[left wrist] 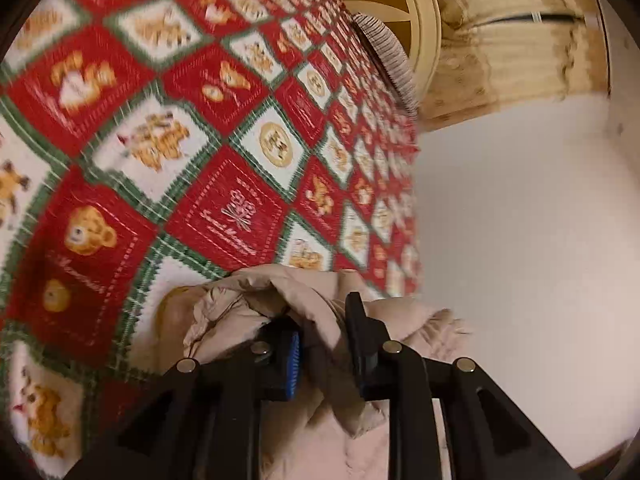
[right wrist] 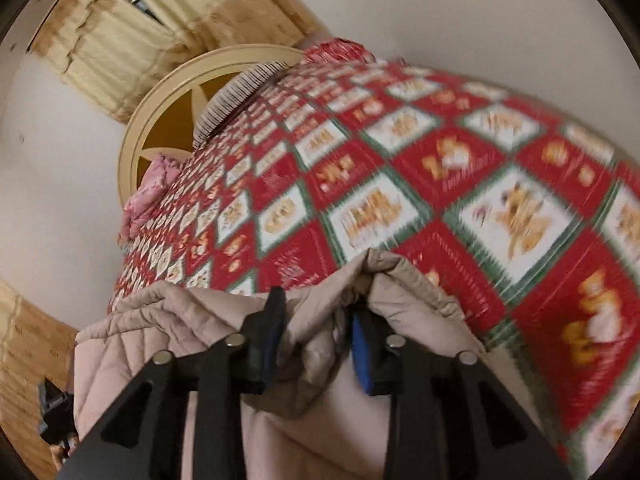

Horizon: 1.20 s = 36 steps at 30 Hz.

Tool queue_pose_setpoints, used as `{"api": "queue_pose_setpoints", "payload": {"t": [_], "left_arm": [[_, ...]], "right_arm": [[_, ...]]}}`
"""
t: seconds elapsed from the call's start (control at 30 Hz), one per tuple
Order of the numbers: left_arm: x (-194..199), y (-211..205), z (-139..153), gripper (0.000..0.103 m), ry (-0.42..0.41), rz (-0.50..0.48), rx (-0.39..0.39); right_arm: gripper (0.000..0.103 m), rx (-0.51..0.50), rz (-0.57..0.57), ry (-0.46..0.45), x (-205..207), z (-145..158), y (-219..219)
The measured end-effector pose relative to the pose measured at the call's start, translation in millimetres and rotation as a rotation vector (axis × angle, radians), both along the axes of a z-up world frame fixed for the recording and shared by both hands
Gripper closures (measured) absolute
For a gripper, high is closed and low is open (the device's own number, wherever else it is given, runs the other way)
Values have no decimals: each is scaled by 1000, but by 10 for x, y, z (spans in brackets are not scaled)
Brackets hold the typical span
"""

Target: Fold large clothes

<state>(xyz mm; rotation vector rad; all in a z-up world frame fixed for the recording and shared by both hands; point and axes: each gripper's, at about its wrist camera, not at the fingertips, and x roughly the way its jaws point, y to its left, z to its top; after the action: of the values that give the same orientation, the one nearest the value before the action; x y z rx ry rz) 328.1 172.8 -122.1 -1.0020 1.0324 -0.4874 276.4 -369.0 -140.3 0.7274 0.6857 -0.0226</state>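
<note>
A beige quilted jacket (left wrist: 308, 304) is bunched between the fingers of my left gripper (left wrist: 320, 340), which is shut on it and holds it above a bed. In the right wrist view the same jacket (right wrist: 160, 320) hangs in folds from my right gripper (right wrist: 316, 320), which is shut on a ridge of its fabric. The rest of the jacket drops below both grippers and is hidden by them.
A red, white and green teddy-bear patchwork blanket (left wrist: 180, 140) covers the bed (right wrist: 460, 168). A cream round headboard (right wrist: 160, 128), a striped pillow (right wrist: 232, 100), a pink cloth (right wrist: 148, 196), yellow curtains (right wrist: 120, 56) and a white wall (left wrist: 520, 260) stand behind.
</note>
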Motion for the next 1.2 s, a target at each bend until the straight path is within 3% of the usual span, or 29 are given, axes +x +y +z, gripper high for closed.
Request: {"api": "queue_pose_setpoints", "payload": {"t": [0.07, 0.13, 0.23, 0.33, 0.37, 0.43, 0.5, 0.53, 0.57, 0.63, 0.7, 0.83, 0.97, 1.1, 1.2], "left_arm": [[-10, 189, 31, 76, -20, 4, -82], [-52, 342, 189, 69, -64, 43, -64], [-243, 426, 669, 39, -184, 130, 174], [-491, 302, 1098, 37, -315, 136, 295], [-567, 189, 1216, 37, -351, 129, 355], [-694, -227, 1379, 37, -434, 88, 548], [-857, -743, 1409, 37, -517, -14, 692], [-931, -1020, 1379, 37, -550, -67, 721], [-947, -1213, 1342, 37, -570, -102, 723], [-1049, -1615, 1202, 37, -600, -170, 705], [-1108, -1916, 1071, 37, -591, -202, 707], [-974, -2313, 930, 37, -560, -240, 693], [-609, -2428, 768, 37, -532, -161, 795], [-268, -2269, 275, 37, -388, -152, 672], [-328, -2230, 176, 36, -476, -120, 650]], "right_arm": [[66, 29, -2, -29, -28, -38, -48], [61, 51, 11, -37, -29, -57, -88], [52, 117, 36, -40, -24, 2, -152], [47, 140, -10, -154, -280, 362, -242], [45, 75, -45, -198, -419, 549, -231], [44, -85, -56, -246, -616, 877, -94], [44, -207, 31, -262, -706, 1112, 193], [45, -268, 95, -263, -768, 1214, 405], [47, -309, 134, -263, -802, 1259, 559], [64, -389, 213, -260, -866, 1297, 948], [73, -405, 271, -244, -882, 1252, 1211], [77, -451, 336, -200, -744, 1063, 1517], [77, -507, 343, -158, -352, 961, 1633], [75, -543, 362, -75, 137, 564, 1658], [78, -502, 357, -32, 295, 151, 1601]]}}
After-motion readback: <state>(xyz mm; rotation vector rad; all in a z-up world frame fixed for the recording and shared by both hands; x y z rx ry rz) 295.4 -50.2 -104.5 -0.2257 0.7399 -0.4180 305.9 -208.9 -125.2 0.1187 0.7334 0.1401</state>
